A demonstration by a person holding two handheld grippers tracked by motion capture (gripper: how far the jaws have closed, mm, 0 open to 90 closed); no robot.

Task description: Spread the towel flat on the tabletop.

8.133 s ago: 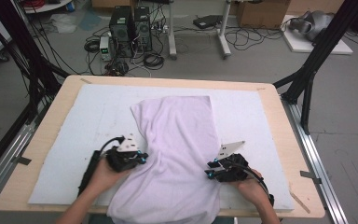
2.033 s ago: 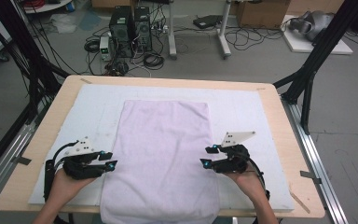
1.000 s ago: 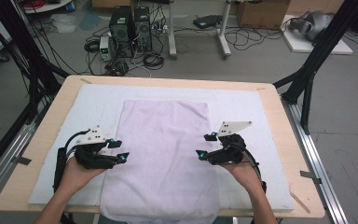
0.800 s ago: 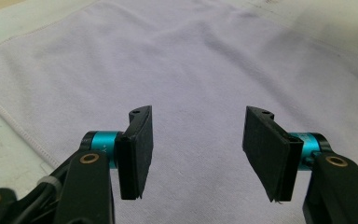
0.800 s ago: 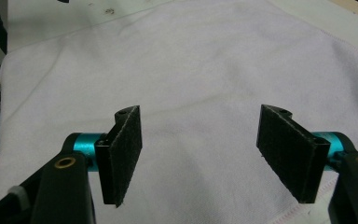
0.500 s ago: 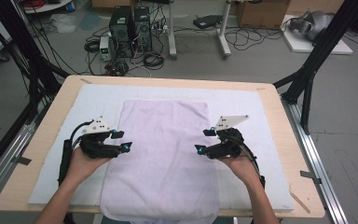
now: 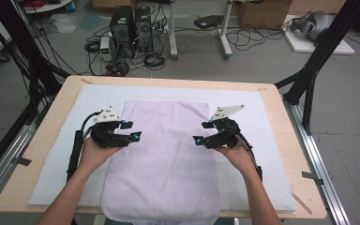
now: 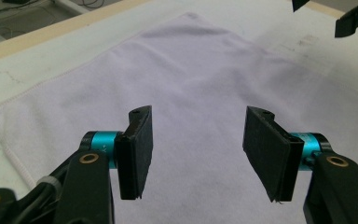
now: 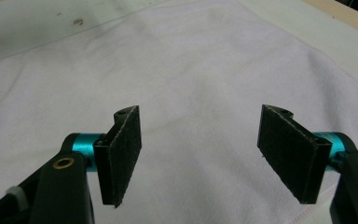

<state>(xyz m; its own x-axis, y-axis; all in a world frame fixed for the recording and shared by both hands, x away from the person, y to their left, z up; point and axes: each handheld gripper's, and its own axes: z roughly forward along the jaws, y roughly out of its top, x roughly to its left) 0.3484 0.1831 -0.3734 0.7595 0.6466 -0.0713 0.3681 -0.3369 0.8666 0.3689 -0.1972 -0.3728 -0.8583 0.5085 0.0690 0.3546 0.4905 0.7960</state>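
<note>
A towel (image 7: pixel 166 154) lies flat on a mat (image 7: pixel 272 140) that covers most of the table (image 7: pixel 281 98), its near edge hanging over the table's near edge. The left gripper (image 7: pixel 130 131) is over the towel's left edge, the right gripper (image 7: pixel 201 133) over its right part, well apart. On the floor beyond the far edge stand computer towers (image 7: pixel 130 26) among cables (image 7: pixel 258 40).

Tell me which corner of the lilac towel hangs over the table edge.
The near left corner of the lilac towel hangs slightly over the wooden table front edge; both far corners lie flat on the white mat.
</note>
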